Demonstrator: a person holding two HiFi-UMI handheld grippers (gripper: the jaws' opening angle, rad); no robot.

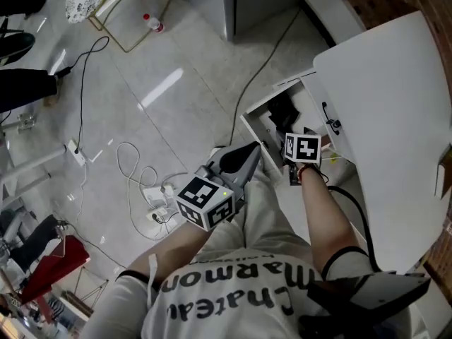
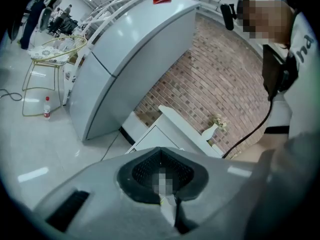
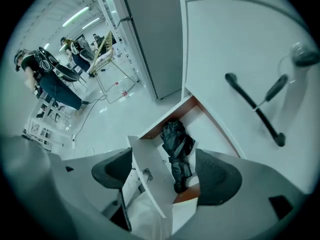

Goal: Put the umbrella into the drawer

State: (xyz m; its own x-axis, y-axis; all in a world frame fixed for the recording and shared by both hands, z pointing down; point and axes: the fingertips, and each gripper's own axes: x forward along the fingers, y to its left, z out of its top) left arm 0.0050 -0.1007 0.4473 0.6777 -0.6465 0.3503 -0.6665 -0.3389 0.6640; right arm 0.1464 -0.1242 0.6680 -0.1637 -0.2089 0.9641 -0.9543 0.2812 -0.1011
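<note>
The black folded umbrella [image 3: 176,151] lies inside the open white drawer [image 3: 148,176], also seen as a dark bundle, the umbrella [image 1: 282,111], in the head view. My right gripper [image 3: 165,173] is open just above the drawer, and its two pads straddle the drawer's front panel without touching the umbrella. In the head view the right gripper [image 1: 291,141] hovers at the drawer [image 1: 252,127] beside the white cabinet [image 1: 388,111]. My left gripper [image 1: 248,155] is shut and held left of the drawer. In its own view the left gripper [image 2: 162,178] has its pads pressed together, nothing clearly held.
White cables and a power strip [image 1: 158,198] lie on the tiled floor to the left. A tall grey cabinet [image 2: 135,49] stands behind, with a brick wall [image 2: 220,79] beside it. Black handles [image 3: 252,106] rest on the cabinet top. People stand far back [image 3: 45,74].
</note>
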